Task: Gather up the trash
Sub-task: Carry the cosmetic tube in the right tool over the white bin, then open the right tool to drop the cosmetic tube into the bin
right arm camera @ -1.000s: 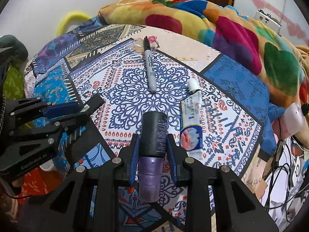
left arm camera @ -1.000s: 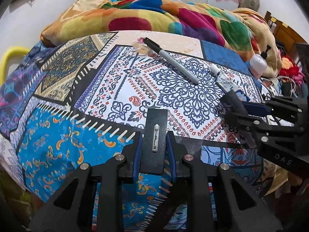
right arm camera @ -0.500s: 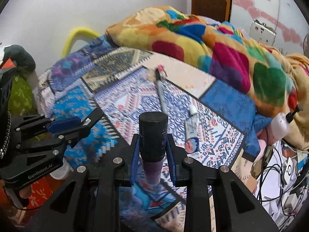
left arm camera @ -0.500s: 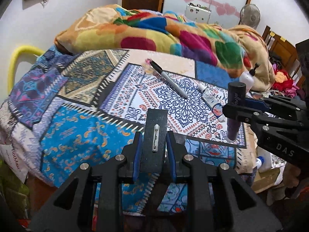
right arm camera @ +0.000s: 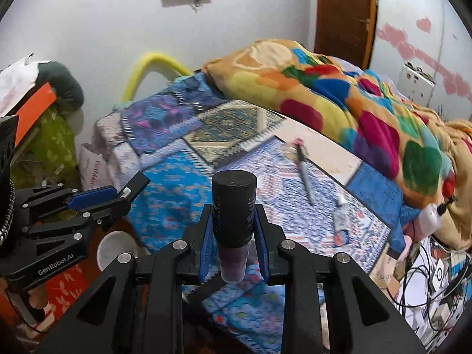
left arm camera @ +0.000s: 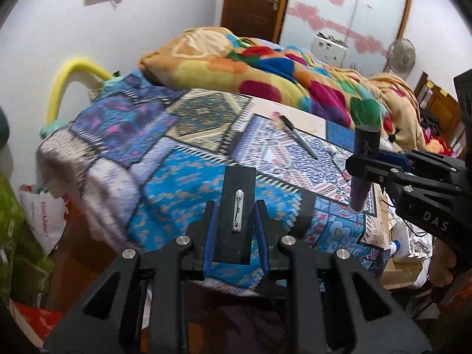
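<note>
- Black plastic card (left arm camera: 236, 215) with a small white clip on it sits clamped between the blue pads of the left gripper (left arm camera: 235, 221), its long axis running 12 to 6 in the left wrist view, straight out along the fingers.
- Right gripper (right arm camera: 233, 230) is closed on a dark bottle (right arm camera: 234, 206) with a purplish lower end; the bottle stands upright across the fingers, cap toward 12, base toward 6.
- From the left wrist view the same bottle (left arm camera: 364, 159) shows at 3 o'clock, held off the edge of the patchwork bedspread (left arm camera: 183, 183) and not touching it.
- Left on the bed: a grey pen (right arm camera: 305, 177) at about 1 o'clock from the right fingers, long axis roughly 11 to 5, and a small white tube (right arm camera: 340, 216) at 2 o'clock, just beyond the pen, the two apart.
- Both lie nearer the right gripper than the left, judging by the views.
- No bin can be made out for certain; a pale round rim (right arm camera: 116, 249) shows at 9 o'clock, below the left gripper (right arm camera: 124, 194), and may be the drop point.
- Both hands are full, so the coming move likely turns on releasing loads before reaching toward 1 o'clock.
</note>
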{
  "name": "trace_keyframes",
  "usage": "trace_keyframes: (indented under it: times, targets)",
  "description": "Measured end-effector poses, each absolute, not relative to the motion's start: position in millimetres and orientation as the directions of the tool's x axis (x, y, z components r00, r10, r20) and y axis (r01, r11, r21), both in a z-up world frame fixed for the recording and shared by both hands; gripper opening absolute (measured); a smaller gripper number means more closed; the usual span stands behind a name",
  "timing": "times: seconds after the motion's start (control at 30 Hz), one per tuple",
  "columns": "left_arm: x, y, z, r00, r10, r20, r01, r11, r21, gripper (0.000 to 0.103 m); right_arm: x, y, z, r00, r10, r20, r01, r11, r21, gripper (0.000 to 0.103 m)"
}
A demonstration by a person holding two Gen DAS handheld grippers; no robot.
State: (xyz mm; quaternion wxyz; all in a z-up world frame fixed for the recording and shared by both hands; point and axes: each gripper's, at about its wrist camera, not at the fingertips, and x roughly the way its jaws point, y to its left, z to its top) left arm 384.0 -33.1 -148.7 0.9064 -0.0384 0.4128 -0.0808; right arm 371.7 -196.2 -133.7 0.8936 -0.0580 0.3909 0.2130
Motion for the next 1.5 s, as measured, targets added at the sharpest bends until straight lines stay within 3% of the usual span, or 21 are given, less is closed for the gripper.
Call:
trace_keyframes:
  times: [0.4, 0.7, 1.17, 1.5]
  targets:
    - [331.4, 82.7, -162.5, 0.661, -0.060, -0.748, -0.080, 0.985, -0.150, 0.024, 341.1, -97.5, -139.2, 0.531, 0.425, -0.733, -0.555, 0.828, 0.078, 0.024]
    - [294.0, 154.6, -217.9, 0.589, 0.017, -0.808, -0.239, 0.959, -0.155, 0.024, 318.6, -16.9, -168.1, 0.432, 0.441, -0.786, -0.664, 0.746, 0.054, 0.024]
    - [264.2, 241.3, -332.9, 0.414, -0.043, -0.909, -0.464, 0.849, -0.252, 0.024, 304.8, 91.0, -261.7, 0.167, 0.438, -0.883, -0.754, 0.634, 0.172, 0.024]
    - [284.1, 245.9, -349.7, 0.392, -0.041, -0.919, -0.461, 0.856, -0.235, 0.028, 323.9, 128.2, -288.1, 0.060, 0.445, -0.894, -0.729, 0.631, 0.265, 0.028]
